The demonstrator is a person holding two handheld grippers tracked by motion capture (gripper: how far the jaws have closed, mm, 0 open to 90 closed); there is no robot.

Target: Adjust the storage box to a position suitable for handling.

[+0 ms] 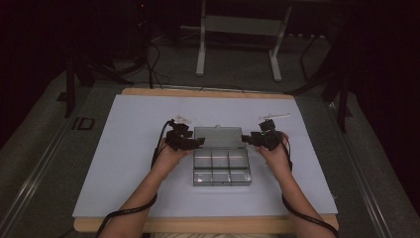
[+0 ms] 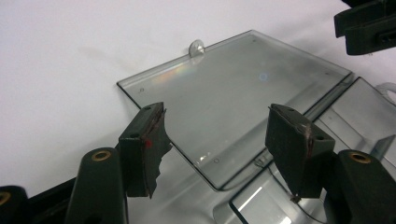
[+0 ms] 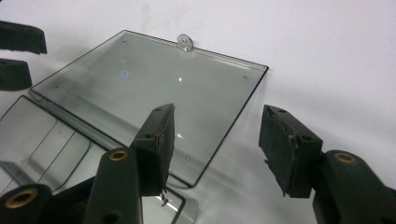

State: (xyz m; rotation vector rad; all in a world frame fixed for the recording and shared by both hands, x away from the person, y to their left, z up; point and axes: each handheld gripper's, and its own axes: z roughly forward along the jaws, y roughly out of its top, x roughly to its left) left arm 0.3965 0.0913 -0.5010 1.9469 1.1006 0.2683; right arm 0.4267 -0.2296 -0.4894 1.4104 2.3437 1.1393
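- High view: I see a clear plastic compartment box (image 1: 221,168) at the middle of the white board (image 1: 124,163), its lid (image 1: 218,134) swung back and lying flat behind the tray. The left gripper (image 1: 197,143) and right gripper (image 1: 246,139) flank the lid's 2 side edges. I judge the lid-opening step done and the release in hand; next I would draw both tools clear without knocking the box.
- Left gripper view: my 2 jaws stand apart over a near corner of the lid (image 2: 233,98), gripping nothing. The lid is a smoky transparent sheet with a small latch tab (image 2: 196,47) on its far edge, and the hinge joins it to the tray at lower right.
- Right gripper view: jaws likewise apart, 1 over the lid (image 3: 149,88), 1 over the board beside it, nothing clamped. Part of the divided tray (image 3: 46,140) shows at left.
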